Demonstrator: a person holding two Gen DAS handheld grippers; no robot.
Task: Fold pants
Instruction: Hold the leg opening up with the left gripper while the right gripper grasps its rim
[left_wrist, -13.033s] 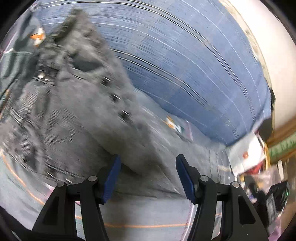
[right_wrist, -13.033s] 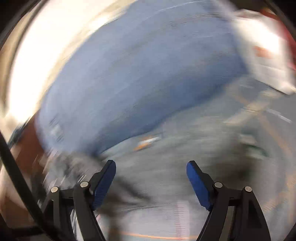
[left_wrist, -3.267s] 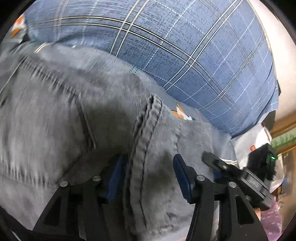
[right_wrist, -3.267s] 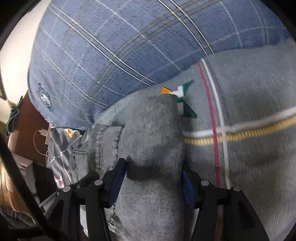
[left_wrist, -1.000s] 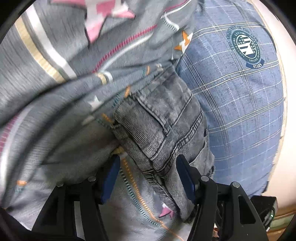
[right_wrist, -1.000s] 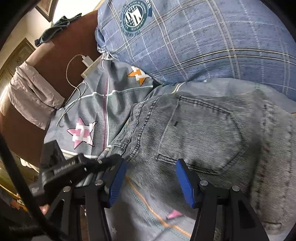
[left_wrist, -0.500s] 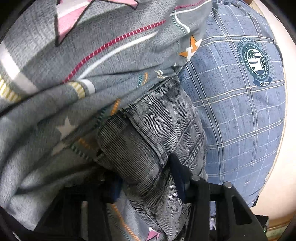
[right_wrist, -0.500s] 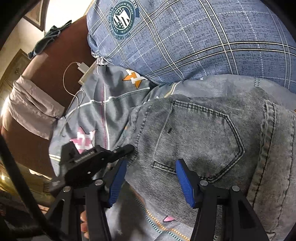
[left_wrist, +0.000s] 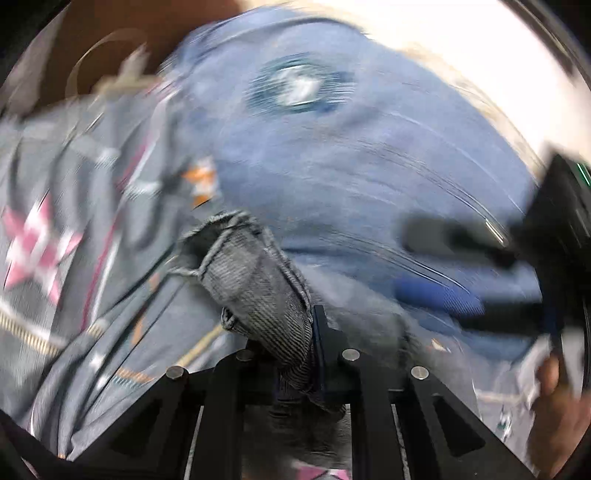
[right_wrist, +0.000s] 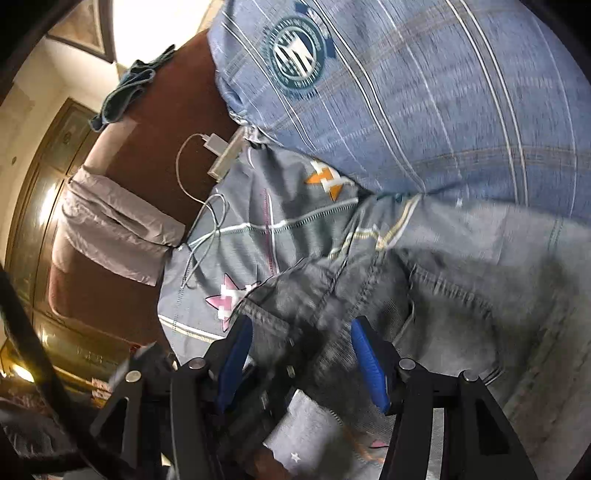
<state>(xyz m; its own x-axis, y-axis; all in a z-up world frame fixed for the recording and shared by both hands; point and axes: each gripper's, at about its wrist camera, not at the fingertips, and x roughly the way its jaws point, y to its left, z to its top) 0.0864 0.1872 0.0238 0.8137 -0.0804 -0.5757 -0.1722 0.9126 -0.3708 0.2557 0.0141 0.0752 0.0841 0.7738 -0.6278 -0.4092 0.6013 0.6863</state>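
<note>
The left tool is clamped tight on a bunched fold of the grey pants; its jaws are nearly together, with the denim squeezed between them and rising up out of the grip. This view is heavily motion-blurred. Behind the pinched fold lies the blue plaid pillow with its round crest, and to the pillow's left spreads the grey sheet with a pink star. At the pillow's right edge the right tool shows as a dark blur with one blue pad.

In the right wrist view, the right tool stands wide, its blue pads apart, with a dark stretch of the pants lying between and beyond them. Whether the pads touch the cloth cannot be told. The pants lie on the bed just below the pillow, their seams running across the sheet. Left of the pillow, a white charger and its cable rest by the brown headboard, over which a pale cloth and a teal cloth are draped. The left tool is partly visible low down, below the sheet's pink star.
</note>
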